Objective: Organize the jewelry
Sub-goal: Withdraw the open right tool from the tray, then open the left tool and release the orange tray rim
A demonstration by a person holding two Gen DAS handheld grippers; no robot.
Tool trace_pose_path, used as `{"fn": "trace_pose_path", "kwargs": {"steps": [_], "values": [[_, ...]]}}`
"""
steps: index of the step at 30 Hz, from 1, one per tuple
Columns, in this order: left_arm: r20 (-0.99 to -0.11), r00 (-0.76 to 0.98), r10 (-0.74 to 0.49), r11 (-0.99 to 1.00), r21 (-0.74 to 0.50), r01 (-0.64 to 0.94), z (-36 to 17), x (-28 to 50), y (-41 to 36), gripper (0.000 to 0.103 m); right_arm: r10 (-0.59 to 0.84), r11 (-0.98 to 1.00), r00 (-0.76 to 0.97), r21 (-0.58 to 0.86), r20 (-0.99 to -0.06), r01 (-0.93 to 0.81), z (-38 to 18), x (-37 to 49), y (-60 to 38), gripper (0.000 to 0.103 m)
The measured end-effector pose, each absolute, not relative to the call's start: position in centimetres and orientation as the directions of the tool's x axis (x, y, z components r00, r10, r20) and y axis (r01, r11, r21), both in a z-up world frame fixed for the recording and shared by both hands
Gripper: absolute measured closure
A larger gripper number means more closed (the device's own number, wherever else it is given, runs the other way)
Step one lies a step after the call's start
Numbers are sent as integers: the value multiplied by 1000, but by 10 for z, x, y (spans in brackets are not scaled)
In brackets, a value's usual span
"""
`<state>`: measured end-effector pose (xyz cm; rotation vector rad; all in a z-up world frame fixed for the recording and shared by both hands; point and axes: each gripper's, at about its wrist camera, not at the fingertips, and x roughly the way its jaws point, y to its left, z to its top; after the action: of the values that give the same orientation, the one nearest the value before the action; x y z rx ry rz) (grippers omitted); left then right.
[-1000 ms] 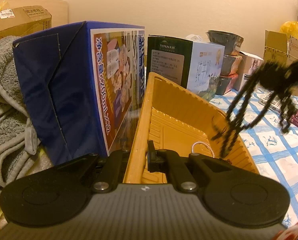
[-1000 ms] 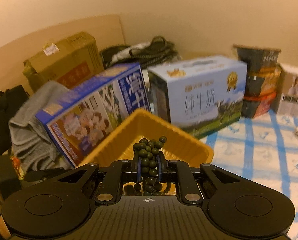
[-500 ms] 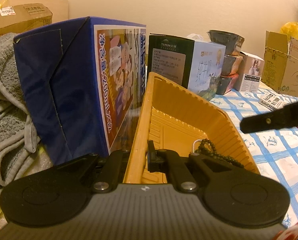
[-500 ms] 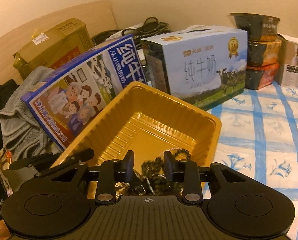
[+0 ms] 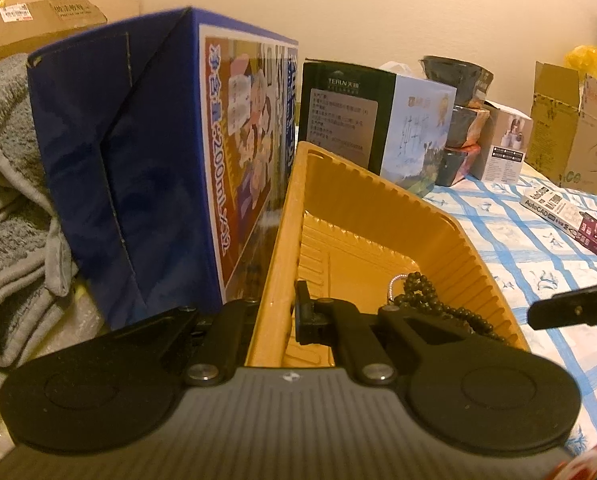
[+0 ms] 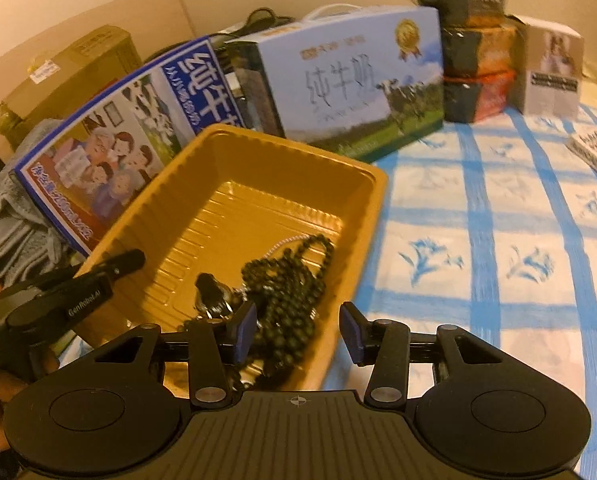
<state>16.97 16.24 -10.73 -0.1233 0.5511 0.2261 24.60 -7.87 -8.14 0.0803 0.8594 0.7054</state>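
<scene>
Ribbed yellow plastic tray [image 6: 186, 184] cradles glossy dark bead necklace [image 6: 286, 280].

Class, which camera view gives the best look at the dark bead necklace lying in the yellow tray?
The right wrist view: the dark bead necklace lies heaped in the yellow tray, seen from above. The left wrist view catches only a strand behind the gripper body.

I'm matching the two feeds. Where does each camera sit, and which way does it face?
Left wrist: on the left gripper, shut on the yellow tray wall, looking along the tray toward stacked boxes.
Right wrist: on the right gripper, jaws apart after opening, looking down at the dark bead necklace; a hand shows lower left.
Shared: tray, necklace, blue-checked cloth.
</scene>
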Motion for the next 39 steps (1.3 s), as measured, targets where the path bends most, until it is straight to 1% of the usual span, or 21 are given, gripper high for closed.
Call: {"fn": "trace_pose_path", "kwargs": {"steps": [6,16,17,18,20,22,23,24,25,30,33,39], "values": [[-539,824,173,966,-69,-248,-111,172,165,98,572,803,451,359,-685,-475,-96,251,-95,56],[-544,821,174,968,-59,-244,-113,174,165,98,628,769,390,461,-673,-443,-120,247,-95,56],[-545,820,174,968,-59,-245,-113,174,165,98,630,768,388,463,-673,-443,-121,246,-93,59],[-546,820,174,968,-60,-245,-113,174,165,98,630,767,385,464,-674,-444,-121,246,-92,65],[-547,819,174,968,-59,-245,-114,174,165,98,631,767,383,470,-675,-437,-123,246,-90,70],[-547,819,175,968,-58,-246,-114,174,165,98,632,768,384,476,-674,-429,-124,246,-90,70],[-547,819,175,968,-58,-246,-114,174,165,98,631,768,385,475,-673,-429,-124,246,-90,73],[-547,818,175,968,-57,-246,-115,174,165,98,630,769,389,470,-672,-433,-124,246,-90,83],[-548,818,176,967,-58,-247,-115,174,165,98,628,769,389,464,-674,-440,-123,245,-89,85],[-545,820,175,967,-60,-247,-118,173,164,99,603,787,432,410,-671,-461,-120,238,-86,86],[-557,814,166,967,-67,-244,-123,173,163,99,587,797,453,378,-671,-472,-116,233,-86,87],[-574,809,126,969,-105,-225,-136,175,152,98,551,822,492,335,-674,-461,-112,219,-102,87]]}}
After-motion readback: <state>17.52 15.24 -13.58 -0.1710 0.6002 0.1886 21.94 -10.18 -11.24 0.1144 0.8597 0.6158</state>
